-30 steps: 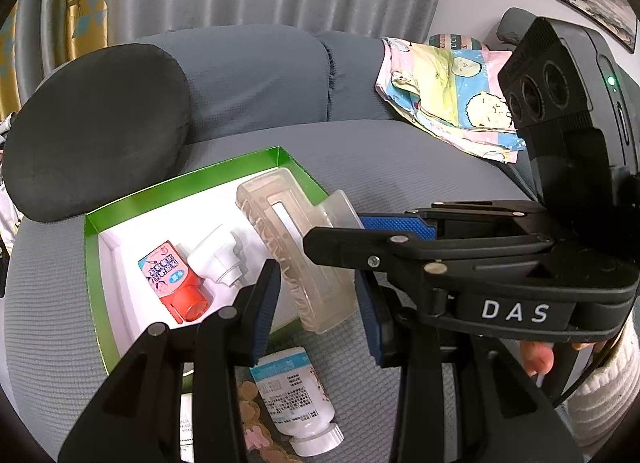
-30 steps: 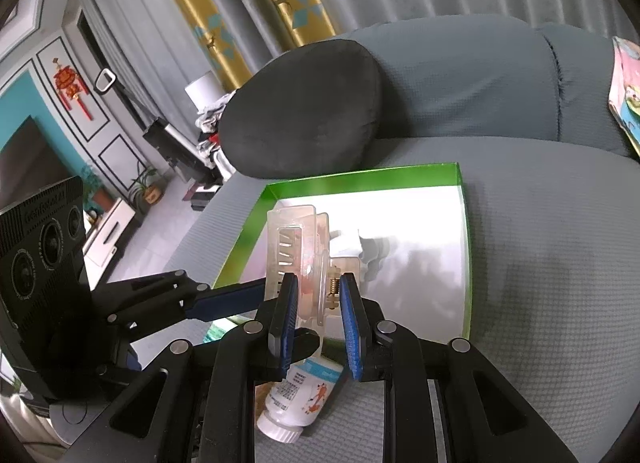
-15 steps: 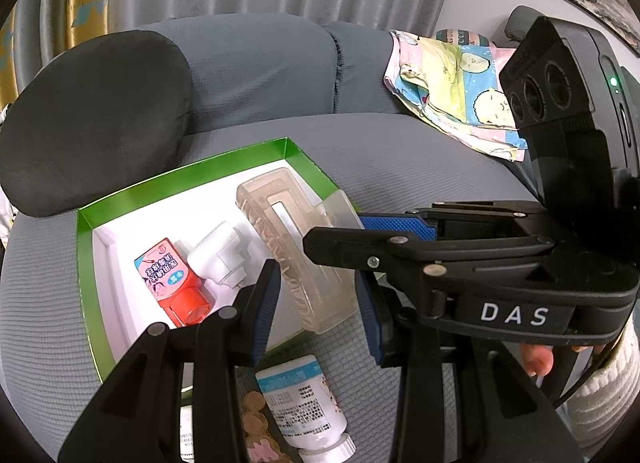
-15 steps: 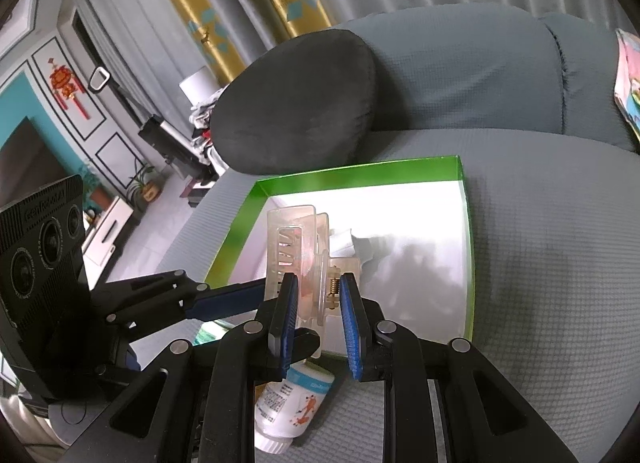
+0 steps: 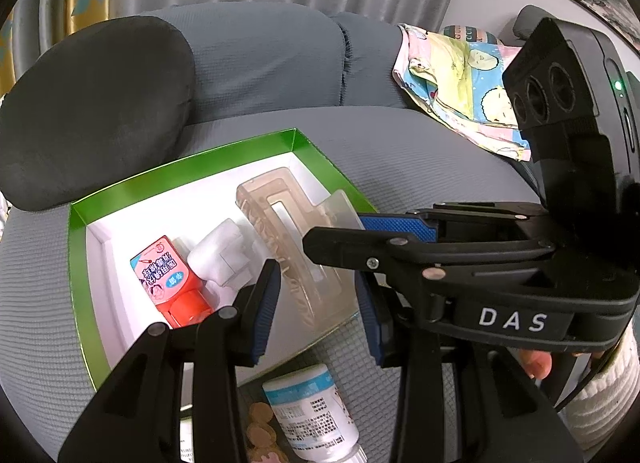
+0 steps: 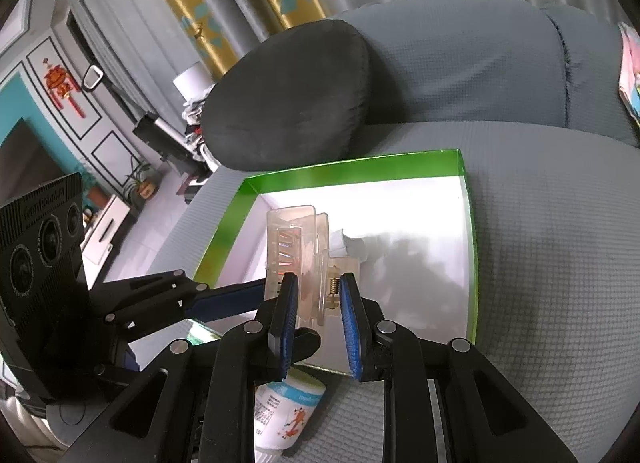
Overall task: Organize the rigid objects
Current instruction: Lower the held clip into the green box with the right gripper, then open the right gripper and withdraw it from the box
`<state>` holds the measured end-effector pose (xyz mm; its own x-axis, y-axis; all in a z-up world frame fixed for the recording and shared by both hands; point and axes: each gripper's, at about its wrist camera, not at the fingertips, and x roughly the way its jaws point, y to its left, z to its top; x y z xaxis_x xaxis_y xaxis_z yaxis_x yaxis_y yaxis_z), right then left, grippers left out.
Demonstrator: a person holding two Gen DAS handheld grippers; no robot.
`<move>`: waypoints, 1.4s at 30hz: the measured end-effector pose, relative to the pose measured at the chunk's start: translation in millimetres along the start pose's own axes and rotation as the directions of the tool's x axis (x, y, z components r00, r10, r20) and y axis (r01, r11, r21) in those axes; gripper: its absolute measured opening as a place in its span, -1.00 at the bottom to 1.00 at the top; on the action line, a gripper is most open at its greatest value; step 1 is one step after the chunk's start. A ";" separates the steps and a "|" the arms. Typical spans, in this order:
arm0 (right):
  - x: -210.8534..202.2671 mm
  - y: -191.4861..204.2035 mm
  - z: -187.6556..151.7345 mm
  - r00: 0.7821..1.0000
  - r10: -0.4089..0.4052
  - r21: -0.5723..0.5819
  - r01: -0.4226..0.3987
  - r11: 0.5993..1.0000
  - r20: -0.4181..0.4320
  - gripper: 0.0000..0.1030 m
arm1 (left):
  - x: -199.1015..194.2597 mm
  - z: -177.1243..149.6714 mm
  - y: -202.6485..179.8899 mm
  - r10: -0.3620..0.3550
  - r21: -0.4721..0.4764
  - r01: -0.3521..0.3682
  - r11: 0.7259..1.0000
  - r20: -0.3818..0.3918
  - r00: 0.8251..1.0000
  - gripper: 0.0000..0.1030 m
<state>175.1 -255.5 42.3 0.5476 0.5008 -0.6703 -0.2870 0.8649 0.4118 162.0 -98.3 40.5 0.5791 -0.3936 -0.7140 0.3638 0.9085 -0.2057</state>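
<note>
A clear plastic hair clip [image 5: 280, 231] hangs over the near edge of a green-rimmed white box [image 5: 180, 159] on the grey sofa. My right gripper [image 6: 316, 287] is shut on the clip's [image 6: 292, 251] spring end. My left gripper [image 5: 316, 283] comes in from the other side, its blue pads against the clip's lower end. Inside the box lie a small red and pink bottle [image 5: 168, 279] and a white plug-like piece [image 5: 220, 251]. A white labelled bottle [image 5: 312, 411] lies on the seat just outside the box, under both grippers.
A black round cushion [image 5: 92, 103] leans on the sofa back behind the box. A cartoon-print cloth [image 5: 460, 83] lies at the right. Brown tablets [image 5: 260, 431] sit beside the white bottle. A person's fingers and white sleeve [image 5: 600, 403] show at lower right.
Both grippers, still holding the clip, have shifted a little further over the box. The white bottle has slid lower in both views.
</note>
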 end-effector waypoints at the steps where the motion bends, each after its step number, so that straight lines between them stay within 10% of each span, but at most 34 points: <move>1: 1.1 -0.6 0.3 1.000 0.000 0.000 0.000 1.000 -0.001 -0.55 | 1.0 0.3 0.6 0.000 -0.002 0.000 1.000 -0.002 1.000 -0.28; 37: 55.9 -13.8 4.6 0.993 -0.067 0.059 0.073 0.996 -0.100 -0.54 | 48.8 5.4 32.5 -0.038 -0.130 0.018 0.991 -0.146 0.989 -0.31; 42: 58.0 -17.5 5.4 0.989 -0.114 0.080 0.122 0.989 -0.098 -0.41 | 49.3 3.0 37.7 0.018 -0.146 -0.041 0.988 -0.154 0.988 0.32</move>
<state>216.1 -241.7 -0.5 0.4968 0.4001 -0.7701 -0.1548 0.9140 0.3750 206.4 -83.9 -0.5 0.4659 -0.3507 -0.8124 0.2291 0.9346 -0.2721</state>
